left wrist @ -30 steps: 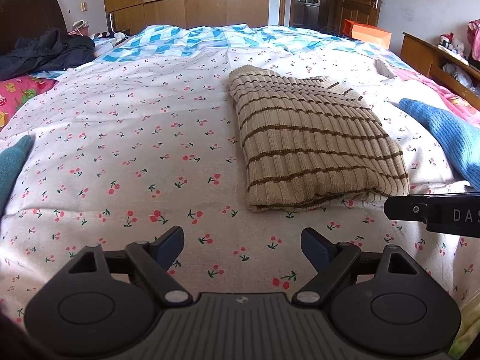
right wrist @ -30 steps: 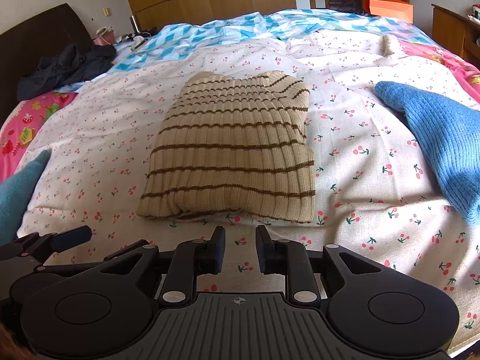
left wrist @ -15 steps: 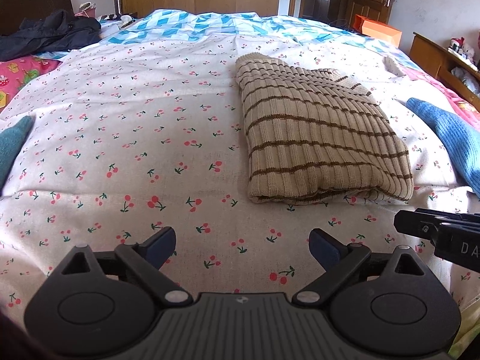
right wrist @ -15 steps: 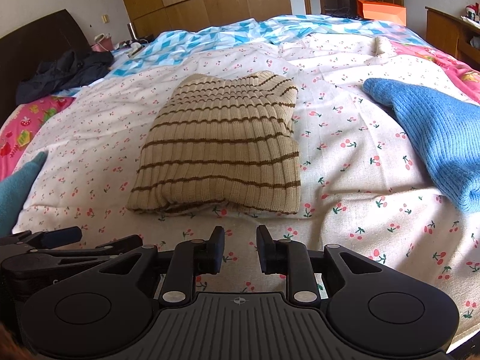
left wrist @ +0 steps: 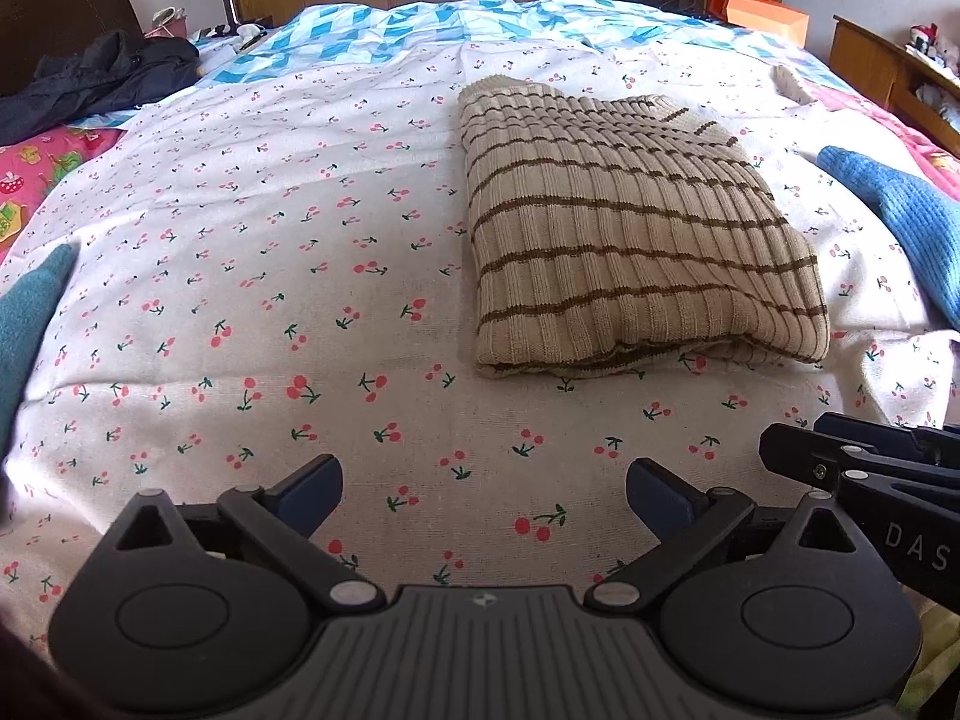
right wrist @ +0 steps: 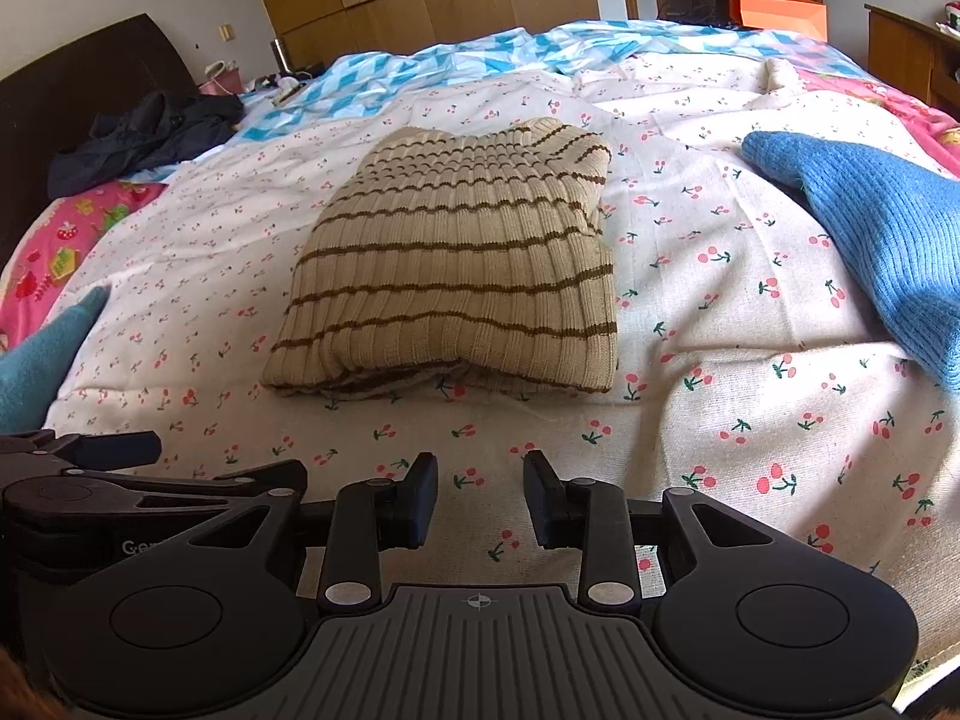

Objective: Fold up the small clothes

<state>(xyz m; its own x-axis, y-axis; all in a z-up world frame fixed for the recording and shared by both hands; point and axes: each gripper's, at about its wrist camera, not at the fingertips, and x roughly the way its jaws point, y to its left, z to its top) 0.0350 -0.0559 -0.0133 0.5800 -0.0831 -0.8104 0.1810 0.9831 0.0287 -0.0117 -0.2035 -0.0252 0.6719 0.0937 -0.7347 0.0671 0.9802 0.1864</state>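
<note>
Beige sweater [left wrist: 630,240] with brown stripes; white sheet [left wrist: 270,252] with red cherries; blue knit [right wrist: 888,240]; teal cloth [left wrist: 27,312].

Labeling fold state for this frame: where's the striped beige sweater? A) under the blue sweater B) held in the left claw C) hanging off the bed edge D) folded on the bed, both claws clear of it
D: the striped beige sweater lies folded on the cherry-print sheet, with the left claw and right claw both empty and short of its near edge.
</note>
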